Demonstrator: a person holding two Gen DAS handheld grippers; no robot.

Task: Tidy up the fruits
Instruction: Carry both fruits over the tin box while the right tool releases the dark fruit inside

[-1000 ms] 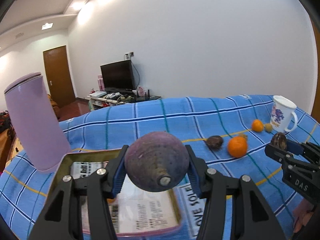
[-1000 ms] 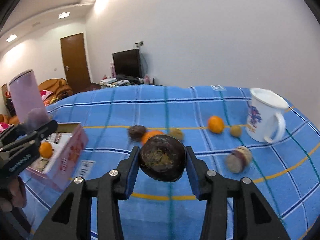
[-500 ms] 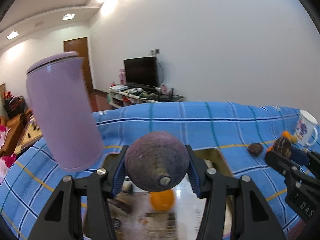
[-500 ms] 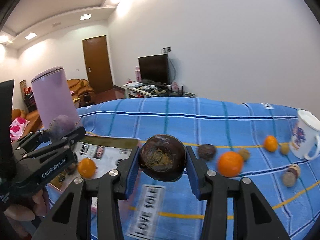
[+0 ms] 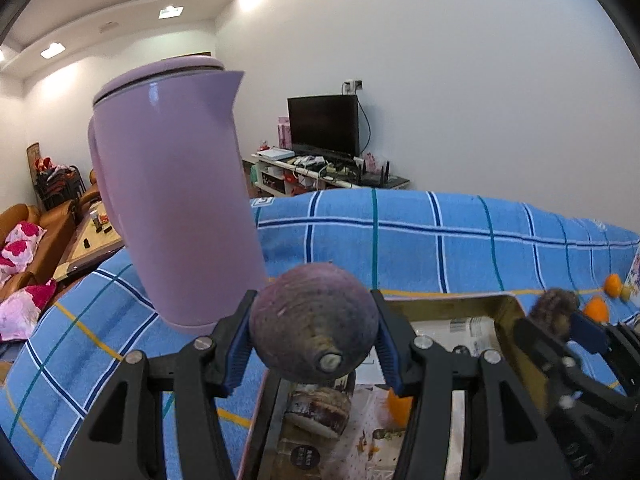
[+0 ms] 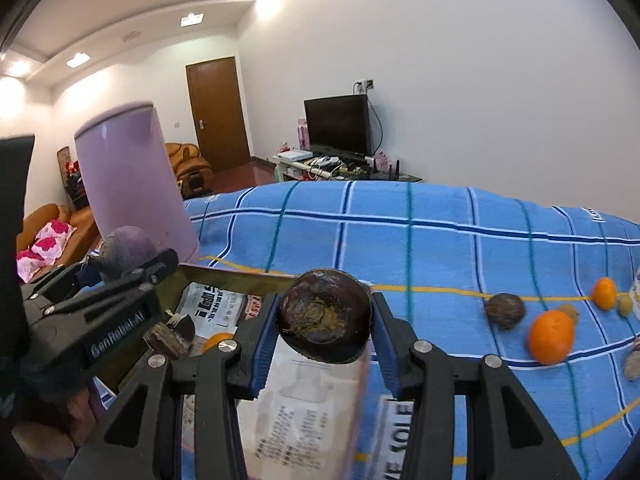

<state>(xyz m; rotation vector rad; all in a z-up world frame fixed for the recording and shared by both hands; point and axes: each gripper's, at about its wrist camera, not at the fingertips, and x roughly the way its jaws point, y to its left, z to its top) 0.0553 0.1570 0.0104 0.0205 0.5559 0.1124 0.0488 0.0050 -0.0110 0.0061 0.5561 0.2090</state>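
My left gripper [image 5: 314,340] is shut on a round purple fruit [image 5: 314,320] and holds it above the left part of a shallow box [image 5: 452,304] lined with printed paper. The box holds a purple-and-white cut fruit [image 5: 318,408] and a small orange [image 5: 400,406]. My right gripper [image 6: 324,340] is shut on a dark brown fruit [image 6: 324,320] over the box's right side [image 6: 240,276]. Each gripper shows in the other's view: the right one [image 5: 560,316], the left one [image 6: 124,252].
A tall lilac jug [image 5: 176,196] stands just behind the box on the left. On the blue checked cloth [image 6: 400,240] to the right lie a dark fruit [image 6: 505,311], a large orange [image 6: 551,336], a small orange [image 6: 604,293] and some small yellowish fruits.
Both grippers have moved left with their fruits, from over the loose fruits on the cloth to over the box. The jug now looms close.
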